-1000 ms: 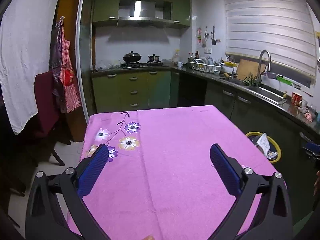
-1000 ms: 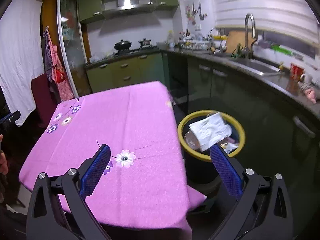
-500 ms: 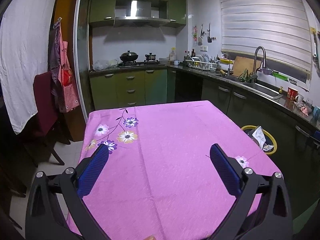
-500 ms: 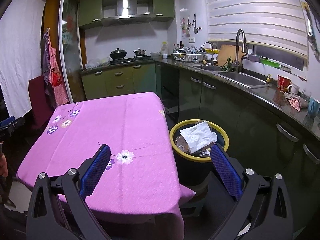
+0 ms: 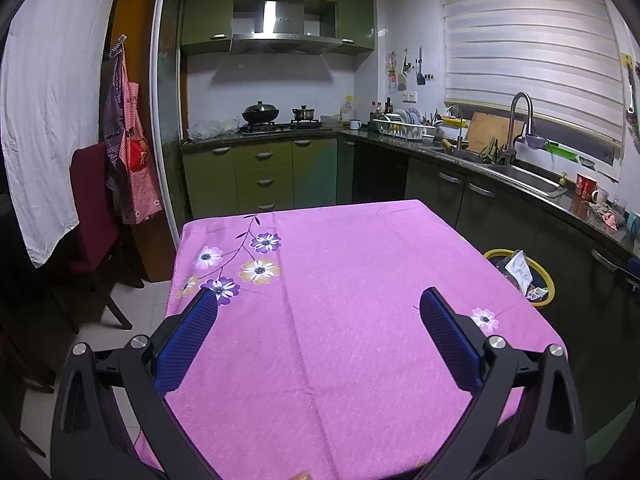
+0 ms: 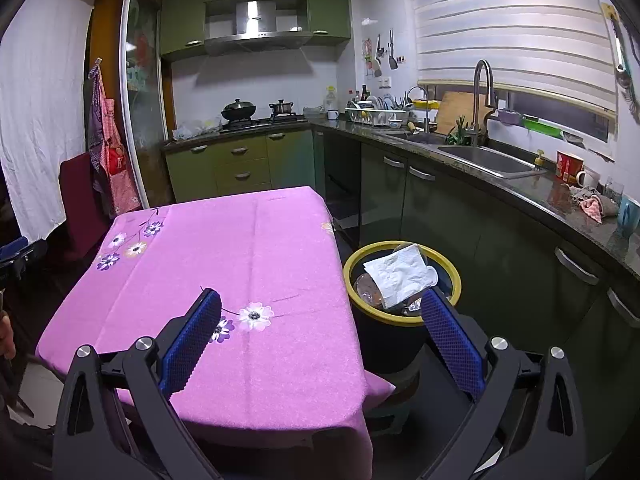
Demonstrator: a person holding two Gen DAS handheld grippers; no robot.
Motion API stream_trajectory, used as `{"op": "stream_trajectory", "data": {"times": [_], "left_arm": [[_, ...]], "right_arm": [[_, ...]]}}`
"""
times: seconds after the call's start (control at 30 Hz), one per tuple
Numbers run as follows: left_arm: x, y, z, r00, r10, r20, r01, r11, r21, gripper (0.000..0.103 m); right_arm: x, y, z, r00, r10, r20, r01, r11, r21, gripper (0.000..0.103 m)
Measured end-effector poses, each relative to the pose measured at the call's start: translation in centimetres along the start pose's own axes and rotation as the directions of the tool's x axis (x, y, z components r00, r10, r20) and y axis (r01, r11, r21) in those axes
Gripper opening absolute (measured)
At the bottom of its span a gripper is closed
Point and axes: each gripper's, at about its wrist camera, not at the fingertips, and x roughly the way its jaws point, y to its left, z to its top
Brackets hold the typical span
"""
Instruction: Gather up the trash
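Left gripper (image 5: 318, 320): held wide open and empty above the near part of the surface (image 5: 360, 280), well left of the bin (image 5: 550, 280).
Surface: covered by a pink flowered cloth; no trash is seen on it in either view.
Right gripper (image 6: 320, 318): also spread open with nothing between the pads, raised over the surface's near right edge, just left of the bin (image 6: 352, 292).
Bin: a dark pail with a yellow rim, standing on the floor beside the surface's right edge.
Trash (image 6: 400, 276): a crumpled white paper lies on top of the bin's contents, with darker scraps under it; it is seen just beyond the right pad of the right gripper.
Paper position: it rests high, part of it above the rim on the far side.
Progress: the collecting is judged finished or nearly so, since nothing loose is shown outside the bin.
Risk: the paper could be knocked out if the right gripper is swung across the rim.
Risk: the cloth could be snagged and dragged if either gripper is lowered carelessly.
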Motion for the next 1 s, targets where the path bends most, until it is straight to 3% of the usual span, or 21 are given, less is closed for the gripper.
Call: {"op": "stream_trajectory", "data": {"times": [1.0], "left_arm": [[0.04, -0.67, -0.23, 1.0, -0.016, -0.009, 0.016, 1.0, 0.011, 0.097]], "right_arm": [[0.66, -0.51, 0.12, 1.0, 0.01, 0.005, -0.01, 1.0, 0.011, 0.098]]}}
